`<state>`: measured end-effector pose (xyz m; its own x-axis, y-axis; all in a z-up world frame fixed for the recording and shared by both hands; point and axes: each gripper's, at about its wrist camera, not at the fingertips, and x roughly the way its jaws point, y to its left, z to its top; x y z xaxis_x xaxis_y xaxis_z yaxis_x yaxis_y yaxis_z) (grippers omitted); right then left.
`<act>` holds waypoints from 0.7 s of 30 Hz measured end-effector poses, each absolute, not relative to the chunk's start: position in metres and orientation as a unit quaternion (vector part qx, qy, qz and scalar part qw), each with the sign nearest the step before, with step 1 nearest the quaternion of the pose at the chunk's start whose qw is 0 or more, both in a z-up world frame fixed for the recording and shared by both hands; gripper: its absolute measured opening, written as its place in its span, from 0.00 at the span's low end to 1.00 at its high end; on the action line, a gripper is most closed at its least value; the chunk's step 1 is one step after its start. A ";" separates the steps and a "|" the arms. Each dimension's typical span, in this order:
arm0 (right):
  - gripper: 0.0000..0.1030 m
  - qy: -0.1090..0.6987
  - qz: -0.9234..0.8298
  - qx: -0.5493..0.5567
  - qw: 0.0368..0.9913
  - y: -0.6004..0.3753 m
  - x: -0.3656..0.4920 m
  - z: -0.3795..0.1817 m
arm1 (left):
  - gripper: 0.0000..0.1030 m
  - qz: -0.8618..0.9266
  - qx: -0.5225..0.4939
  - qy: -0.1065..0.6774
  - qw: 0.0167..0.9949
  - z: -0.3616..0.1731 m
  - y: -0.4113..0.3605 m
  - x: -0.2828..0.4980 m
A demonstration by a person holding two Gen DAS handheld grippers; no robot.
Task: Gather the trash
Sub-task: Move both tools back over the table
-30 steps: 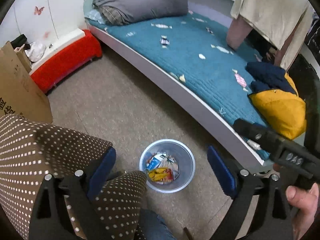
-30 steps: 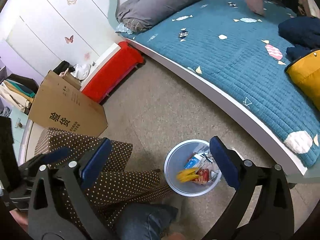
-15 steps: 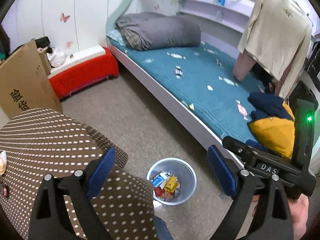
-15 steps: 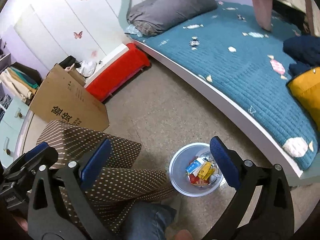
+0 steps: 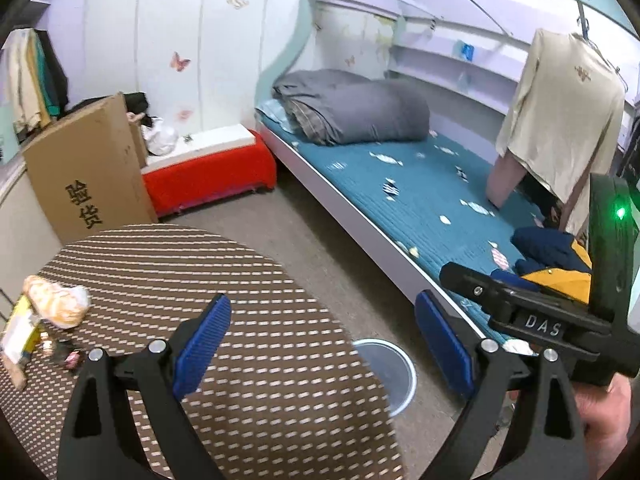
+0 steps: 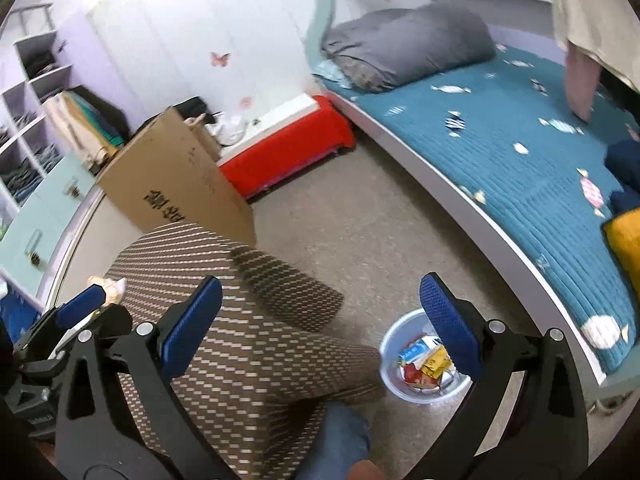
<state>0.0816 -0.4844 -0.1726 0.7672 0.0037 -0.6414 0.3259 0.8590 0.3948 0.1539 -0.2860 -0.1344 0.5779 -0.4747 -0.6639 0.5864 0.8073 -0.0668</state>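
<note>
A pale blue bin [image 6: 420, 360] holding several colourful wrappers stands on the floor between the dotted brown table [image 5: 192, 320] and the bed; its rim shows in the left wrist view [image 5: 390, 372]. Trash lies at the table's left edge: a wrapped bread bun [image 5: 56, 300], a yellow-white packet [image 5: 20, 332] and small wrappers [image 5: 72, 358]. My left gripper [image 5: 320, 344] is open and empty above the table's right part. My right gripper [image 6: 320, 328] is open and empty above the table edge and bin. The right gripper's body [image 5: 540, 320] shows in the left wrist view.
A bed with a teal quilt [image 5: 420, 208] and grey duvet [image 5: 360, 112] runs along the right. A cardboard box [image 5: 88, 176] and red bench [image 5: 208, 176] stand at the back left. Clothes [image 5: 560, 120] hang over the bed. My knee [image 6: 340, 440] is below the table.
Both grippers have risen and tilted up from the bin toward the table and room. The tabletop trash has come into the left wrist view. Both stay open.
</note>
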 end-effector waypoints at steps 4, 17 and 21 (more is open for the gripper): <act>0.94 0.325 -0.055 0.226 0.917 -0.450 0.093 -0.154 | 0.89 -0.274 0.061 0.336 0.899 -0.122 -0.243 0.155; 0.94 0.349 0.066 0.127 0.926 -0.312 0.151 -0.137 | 0.91 -0.132 -0.028 0.330 0.934 -0.123 -0.074 0.175; 0.94 0.361 0.099 0.096 0.922 -0.269 0.173 -0.142 | 0.92 -0.079 -0.042 0.335 0.938 -0.132 -0.028 0.179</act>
